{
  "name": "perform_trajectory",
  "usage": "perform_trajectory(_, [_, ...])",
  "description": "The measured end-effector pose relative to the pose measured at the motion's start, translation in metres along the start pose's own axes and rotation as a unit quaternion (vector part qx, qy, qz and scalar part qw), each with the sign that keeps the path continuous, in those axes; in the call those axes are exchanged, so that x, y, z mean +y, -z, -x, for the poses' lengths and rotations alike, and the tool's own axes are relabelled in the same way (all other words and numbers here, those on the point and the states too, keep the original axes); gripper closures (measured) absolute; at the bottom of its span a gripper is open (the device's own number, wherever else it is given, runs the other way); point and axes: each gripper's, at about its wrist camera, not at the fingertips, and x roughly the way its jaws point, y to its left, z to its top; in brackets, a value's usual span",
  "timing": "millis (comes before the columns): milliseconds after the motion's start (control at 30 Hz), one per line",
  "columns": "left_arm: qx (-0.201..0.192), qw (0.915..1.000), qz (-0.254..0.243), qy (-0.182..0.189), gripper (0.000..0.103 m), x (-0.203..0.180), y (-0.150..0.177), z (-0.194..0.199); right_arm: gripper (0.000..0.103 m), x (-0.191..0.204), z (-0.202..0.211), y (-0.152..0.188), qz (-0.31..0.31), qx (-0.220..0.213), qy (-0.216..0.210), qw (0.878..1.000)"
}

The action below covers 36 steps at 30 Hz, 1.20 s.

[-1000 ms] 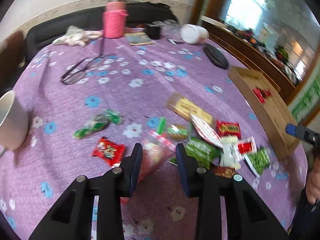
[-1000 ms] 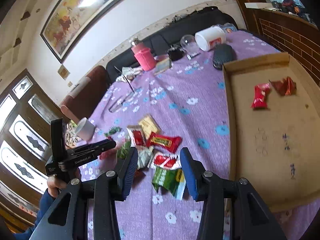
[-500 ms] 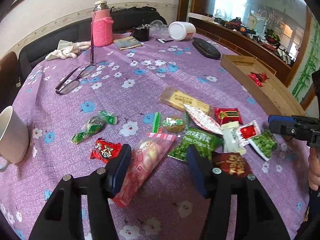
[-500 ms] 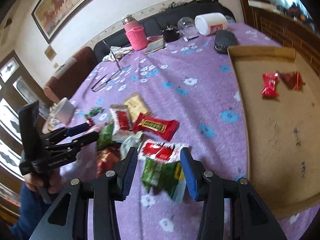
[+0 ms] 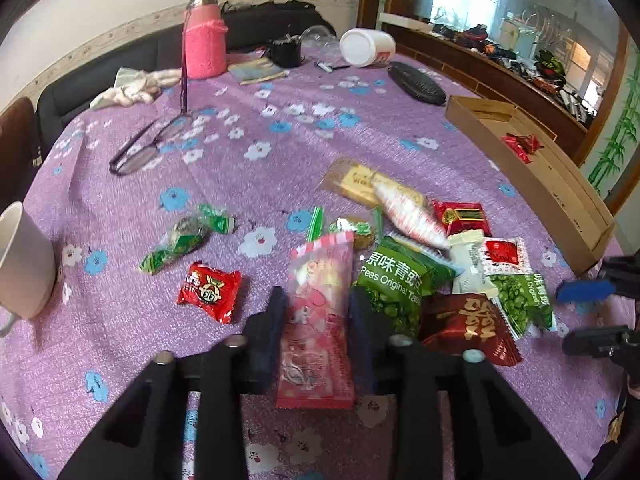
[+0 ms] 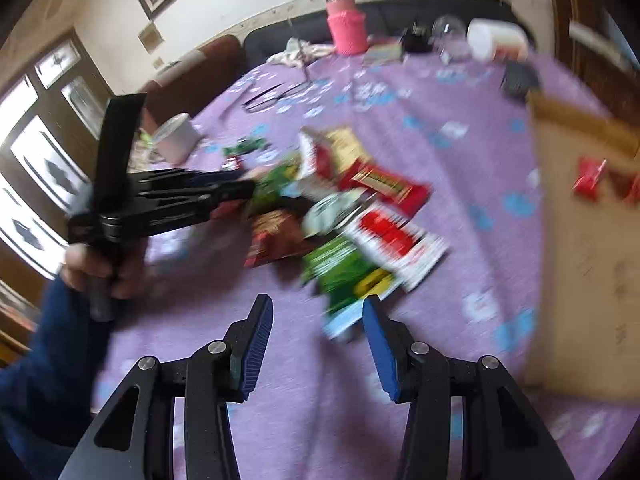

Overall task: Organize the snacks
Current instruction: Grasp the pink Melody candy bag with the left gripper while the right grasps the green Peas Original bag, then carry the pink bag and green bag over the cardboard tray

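Observation:
Several snack packets lie in a heap on the purple flowered tablecloth (image 5: pixel 248 152). My left gripper (image 5: pixel 318 308) straddles a long pink packet (image 5: pixel 318 320), its fingers close on both sides; the grip looks closed on it. A green pea packet (image 5: pixel 396 280) and a dark red packet (image 5: pixel 468 328) lie just right of it. My right gripper (image 6: pixel 318 320) is open and empty, just short of a green packet (image 6: pixel 344 272); this view is blurred. It also shows at the right edge of the left wrist view (image 5: pixel 592 312). A cardboard tray (image 5: pixel 532 184) holds red snacks (image 5: pixel 520 146).
A white mug (image 5: pixel 24 264) stands at the left edge. Glasses (image 5: pixel 148 148), a pink flask (image 5: pixel 204 36), a white tub (image 5: pixel 366 48) and a black case (image 5: pixel 416 82) sit farther back. A small red packet (image 5: pixel 210 296) and a green candy (image 5: pixel 184 240) lie left of the heap.
My left gripper has moved forward and narrowed around the pink packet. My right gripper has swung left toward the heap's near side, away from the tray.

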Motion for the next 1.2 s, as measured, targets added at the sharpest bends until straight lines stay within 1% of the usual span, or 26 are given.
perform_trajectory(33, [0.002,1.0,0.005,-0.002,0.063,0.001,0.0,-0.002,0.052,0.001,-0.001,-0.001,0.006,-0.001,0.009,1.0])
perform_trajectory(100, [0.0,0.9999,0.012,0.006,0.063,0.004,0.0,-0.003,0.052,0.004,-0.003,-0.007,0.033,-0.007,0.027,0.999])
perform_trajectory(200, [-0.003,0.9998,0.013,0.017,0.079,0.002,-0.001,-0.004,0.051,0.005,-0.009,-0.022,0.057,-0.016,0.027,0.998])
perform_trajectory(300, [-0.004,0.9998,0.014,0.014,0.08,0.002,-0.001,-0.004,0.05,0.006,-0.018,-0.029,0.078,-0.003,0.022,0.997])
perform_trajectory(400, [-0.003,0.9997,0.018,0.014,0.08,0.003,-0.001,-0.004,0.05,0.008,-0.03,-0.026,0.096,0.015,0.032,0.995])
perform_trajectory(467, [-0.002,0.9999,0.009,0.009,0.08,0.001,0.0,-0.004,0.05,0.01,-0.033,-0.021,0.104,0.014,0.037,0.994])
perform_trajectory(500, [-0.002,0.9999,0.01,0.007,0.079,0.0,-0.001,-0.004,0.051,0.013,-0.034,-0.019,0.113,0.011,0.042,0.993])
perform_trajectory(533, [-0.001,0.9999,0.012,0.007,0.079,0.0,-0.001,-0.005,0.061,0.018,-0.034,-0.016,0.123,0.012,0.046,0.991])
perform_trajectory(567, [-0.001,0.9999,0.009,0.007,0.078,-0.001,-0.001,-0.005,0.065,0.02,-0.036,-0.014,0.13,0.019,0.047,0.99])
perform_trajectory(667, [-0.002,1.0,-0.002,-0.003,0.078,-0.005,0.0,-0.005,0.069,0.029,-0.037,-0.009,0.153,0.016,0.074,0.985])
perform_trajectory(700, [-0.002,0.9999,-0.008,-0.009,0.08,-0.007,0.0,-0.005,0.069,0.03,-0.037,-0.008,0.153,0.016,0.079,0.985])
perform_trajectory(767, [-0.003,0.9999,-0.009,-0.014,0.08,-0.008,0.0,-0.004,0.071,0.029,-0.032,-0.009,0.141,0.009,0.078,0.987])
perform_trajectory(867, [-0.01,0.9999,0.009,0.001,0.08,-0.003,-0.003,-0.001,0.071,0.023,-0.016,-0.019,0.109,-0.02,0.065,0.992])
perform_trajectory(933, [-0.023,0.9993,0.024,0.017,0.08,0.001,-0.006,0.004,0.071,0.018,-0.006,-0.034,0.08,-0.044,0.059,0.994])
perform_trajectory(1000, [-0.042,0.9982,0.037,0.019,0.08,0.005,-0.008,0.011,0.071,0.011,0.004,-0.056,0.035,-0.075,0.058,0.995])
perform_trajectory(1033, [-0.052,0.9975,0.044,0.019,0.08,0.007,-0.01,0.013,0.071,0.006,0.008,-0.068,0.006,-0.093,0.054,0.994])
perform_trajectory(1100, [-0.063,0.9959,0.061,0.024,0.08,0.012,-0.011,0.015,0.071,-0.006,0.007,-0.094,-0.062,-0.131,0.041,0.989])
perform_trajectory(1200, [-0.072,0.9937,0.082,0.023,0.08,0.019,-0.012,0.016,0.071,-0.012,-0.012,-0.109,-0.095,-0.144,0.017,0.985])
